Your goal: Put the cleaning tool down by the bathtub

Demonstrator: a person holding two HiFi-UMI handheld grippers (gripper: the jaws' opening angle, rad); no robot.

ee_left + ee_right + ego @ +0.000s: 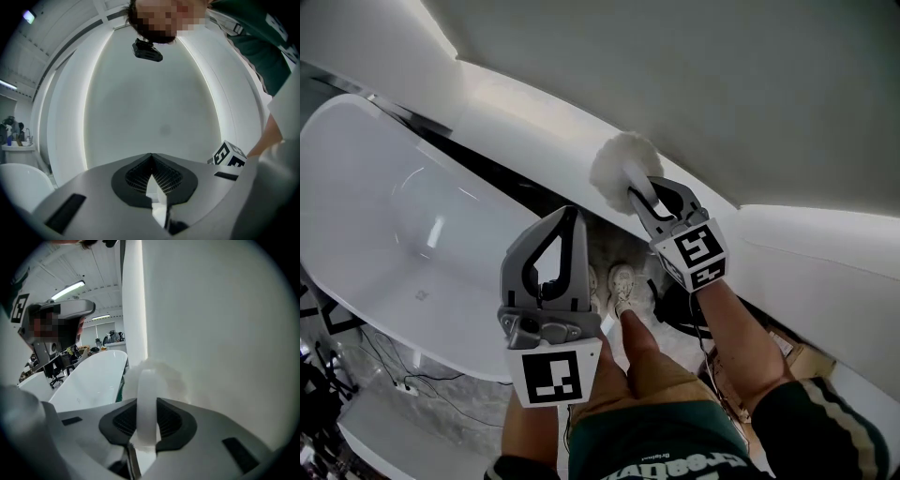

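The cleaning tool has a fluffy white head (622, 167) on a white handle (146, 404). My right gripper (643, 199) is shut on that handle, and the head sticks out past the jaws against the white wall panel (694, 84). In the right gripper view the fluffy head (164, 376) blurs into the wall just beyond my right gripper (146, 414). The white bathtub (403, 225) lies to the left, and its rim (93, 376) shows there too. My left gripper (570, 217) hangs near the tub's right end, shut on nothing, jaw tips (151, 157) touching.
A dark gap (487, 173) runs between the tub and the sloping white panel. The person's shoes (622, 284) stand on marbled floor beside the tub. Cables (403, 370) lie on the floor at lower left. Black gear (680, 305) sits by the right leg.
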